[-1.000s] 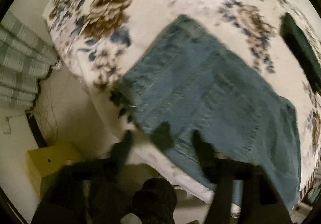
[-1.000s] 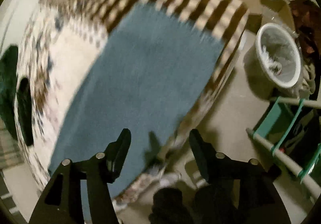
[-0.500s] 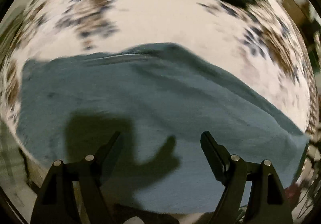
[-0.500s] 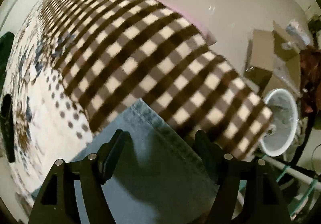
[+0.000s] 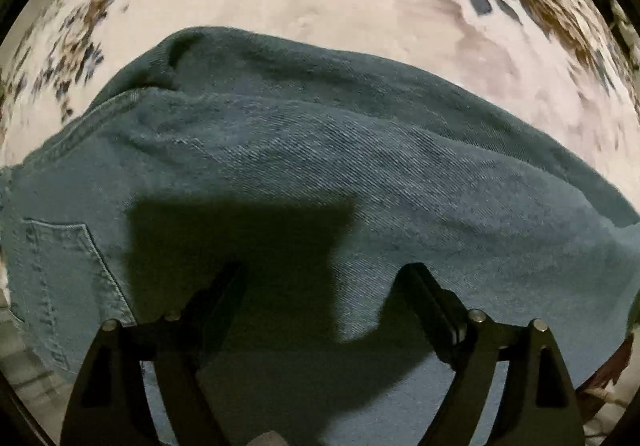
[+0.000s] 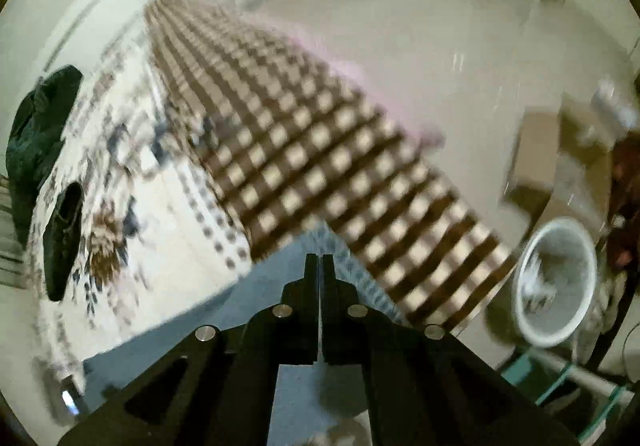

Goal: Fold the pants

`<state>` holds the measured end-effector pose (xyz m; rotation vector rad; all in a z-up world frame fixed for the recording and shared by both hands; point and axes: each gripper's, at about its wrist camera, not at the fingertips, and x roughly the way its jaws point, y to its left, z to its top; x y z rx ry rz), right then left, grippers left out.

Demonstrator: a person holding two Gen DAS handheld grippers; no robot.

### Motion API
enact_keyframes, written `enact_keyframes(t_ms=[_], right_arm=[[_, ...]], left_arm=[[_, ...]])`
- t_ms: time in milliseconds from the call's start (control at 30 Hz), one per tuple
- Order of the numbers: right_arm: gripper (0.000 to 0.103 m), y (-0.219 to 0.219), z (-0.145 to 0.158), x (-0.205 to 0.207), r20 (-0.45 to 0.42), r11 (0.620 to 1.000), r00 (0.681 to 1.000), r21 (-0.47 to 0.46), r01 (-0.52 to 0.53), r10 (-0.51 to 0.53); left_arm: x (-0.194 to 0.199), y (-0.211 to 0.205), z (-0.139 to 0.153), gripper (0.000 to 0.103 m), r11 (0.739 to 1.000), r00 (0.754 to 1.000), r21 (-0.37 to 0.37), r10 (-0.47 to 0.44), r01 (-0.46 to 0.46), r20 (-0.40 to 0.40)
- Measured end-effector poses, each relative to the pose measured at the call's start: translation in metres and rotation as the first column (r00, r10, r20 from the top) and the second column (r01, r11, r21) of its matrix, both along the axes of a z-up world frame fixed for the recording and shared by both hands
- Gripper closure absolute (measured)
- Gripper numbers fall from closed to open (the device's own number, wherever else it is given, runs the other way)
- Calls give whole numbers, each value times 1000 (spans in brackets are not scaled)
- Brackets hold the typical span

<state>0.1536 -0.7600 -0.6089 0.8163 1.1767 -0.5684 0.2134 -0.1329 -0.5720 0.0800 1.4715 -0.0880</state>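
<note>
A bed [image 6: 132, 206] under a floral cover, its far side draped in a brown checked blanket [image 6: 320, 162], carries the blue denim pants [image 5: 320, 150], spread across its near edge with a back pocket [image 5: 60, 270] toward the left. The denim looks thick, fairly heavy and limp, likely to sag unless taken by firm seams: hem, waistband or leg edge. The left tongs [image 5: 320, 294] point down over the seat, jaws opening, nothing between them. The right tongs [image 6: 320, 266] are closing, jaws nearly together at the hem corner; whether cloth is pinched cannot be told. Dark garments [image 6: 40, 134] lie along the bed's far left edge, well apart. A white bin [image 6: 556, 282] stands on the floor beside the bed's right corner.
</note>
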Motion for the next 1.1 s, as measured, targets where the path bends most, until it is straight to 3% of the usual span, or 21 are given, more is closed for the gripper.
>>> enact_keyframes(t_ms=[33,100,233,267,300,333,433,600,700,867,1000,1067,1100], right_arm=[[42,-2,-16,3,-11,999,1000,36,2,-1],[35,1,-44,10,-28,998,1000,66,-8,9],[38,0,-89,25,-105,995,994,98,-26,37],[46,3,-91,26,-111,996,993,81,-35,44],[77,8,-88,28,-102,998,993,40,-57,61],[87,16,-77,30,-104,994,989,-36,-104,100],[92,31,-41,19,-32,983,992,-134,-128,125],[95,40,24,-11,102,969,987,-226,-98,123],[96,42,46,-13,135,963,981,-246,-107,143],[98,18,11,-5,55,969,995,-237,-69,84],[96,-26,-44,-12,-90,993,995,-108,39,-48],[88,-36,-48,-31,-93,993,990,-50,103,-108],[69,-35,-45,-40,-71,992,990,-38,121,-123]], left_arm=[[-2,-1,1,19,1000,1000,7,-2,2,-1],[-4,-2,1,19,1000,1000,12,6,-6,-9],[-11,-10,12,19,999,999,-20,37,-37,-15],[-6,-13,16,19,999,999,-29,34,-35,-12],[-9,-19,19,19,999,1000,-39,26,-26,-7],[-12,-26,23,19,998,1000,-56,18,-18,-1],[-17,-47,25,19,997,1000,-79,-17,18,18],[-9,-74,12,19,998,999,-39,-44,45,24],[-11,-69,5,19,999,999,-28,-32,33,21],[0,-60,2,19,1000,999,-14,-14,15,34],[9,-62,2,18,1000,999,4,-17,17,31],[7,-67,7,19,1000,1000,-14,-15,15,28],[11,-66,15,19,999,1000,-34,-6,7,25]])
